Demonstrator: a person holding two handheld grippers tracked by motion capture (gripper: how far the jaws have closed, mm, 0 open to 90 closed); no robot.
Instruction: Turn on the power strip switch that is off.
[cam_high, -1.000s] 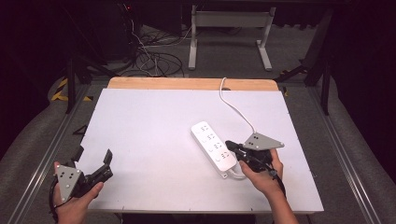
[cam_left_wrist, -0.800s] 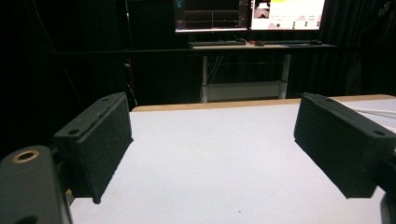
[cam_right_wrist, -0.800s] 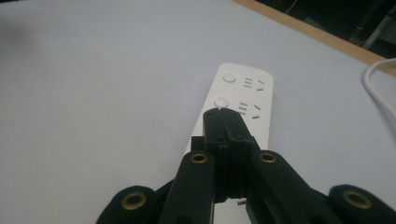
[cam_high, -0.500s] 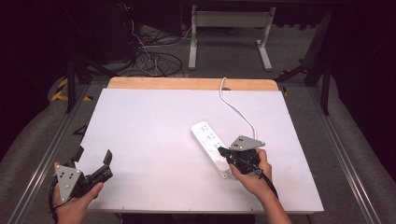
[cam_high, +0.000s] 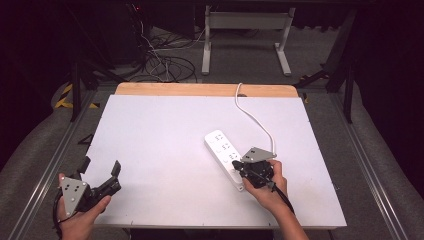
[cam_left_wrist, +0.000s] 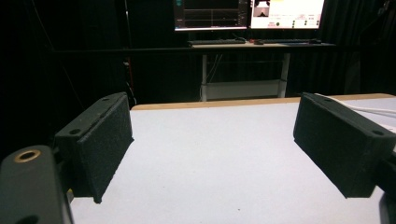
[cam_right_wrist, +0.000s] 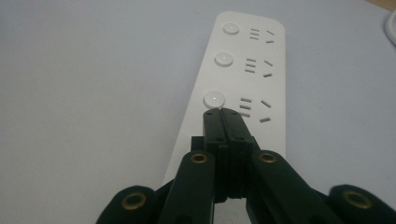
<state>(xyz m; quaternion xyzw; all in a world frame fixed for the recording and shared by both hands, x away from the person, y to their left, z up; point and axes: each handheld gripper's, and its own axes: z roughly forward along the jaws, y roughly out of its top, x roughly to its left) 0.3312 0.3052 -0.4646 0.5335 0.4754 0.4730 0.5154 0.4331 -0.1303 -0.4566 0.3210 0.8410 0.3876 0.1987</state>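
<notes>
A: Logging largest first. White table (cam_high: 165, 140) with a wooden strip along its far edge, dark floor and loose cables beyond it.

B: Next in size?

A: White power strip (cam_high: 226, 155), lying flat right of centre, angled toward the near right. Its white cord (cam_high: 255, 120) runs off to the far edge. Right gripper view: three socket groups, each with a round button (cam_right_wrist: 214, 98) beside it.

B: Grippers?

A: Left gripper (cam_high: 100, 175), held in the left hand (cam_high: 80, 215) at the near left corner, jaws spread wide, nothing between them, well apart from the strip. Right gripper (cam_high: 235, 165), held in the right hand (cam_high: 267, 187), jaws pressed flat together, gripping nothing. Tips sit at the strip's near end, just beside the nearest button. Contact with the surface: cannot tell.
</notes>
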